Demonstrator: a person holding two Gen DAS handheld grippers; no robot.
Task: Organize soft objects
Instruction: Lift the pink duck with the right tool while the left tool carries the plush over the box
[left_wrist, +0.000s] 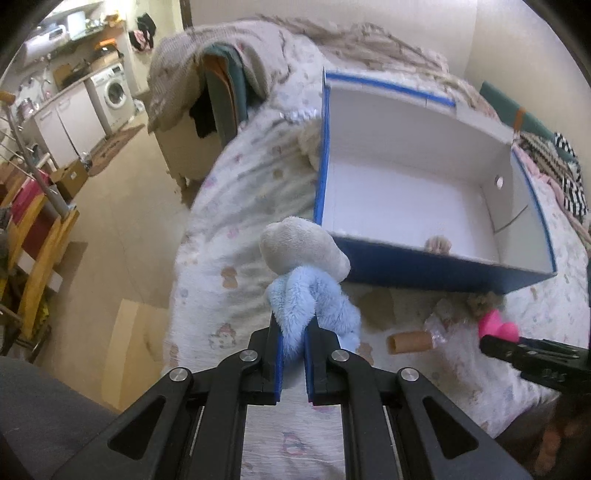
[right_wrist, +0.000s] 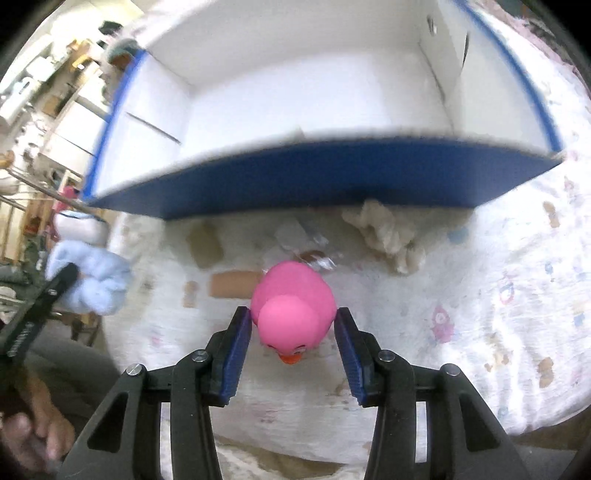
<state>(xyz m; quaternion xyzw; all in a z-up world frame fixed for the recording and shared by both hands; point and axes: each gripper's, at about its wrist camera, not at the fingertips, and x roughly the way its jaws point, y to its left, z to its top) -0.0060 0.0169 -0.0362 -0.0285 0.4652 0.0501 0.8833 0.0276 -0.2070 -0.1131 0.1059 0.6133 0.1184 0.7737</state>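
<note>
A lived-in home: a bed (left_wrist: 258, 192) under a printed quilt fills the room, clothes draped over its end, while beyond it a washing machine (left_wrist: 113, 88) sits beneath a cluttered kitchen counter (left_wrist: 70, 86) and shelves.

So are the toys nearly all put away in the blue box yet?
Not nearly. The blue box looks almost empty; only a beige bit shows at its front wall. In hand: the left gripper pinches a blue and grey plush toy, and a pink duck sits between the right gripper fingers. Left on the bed: a beige plush, plus a cardboard tube.
</note>
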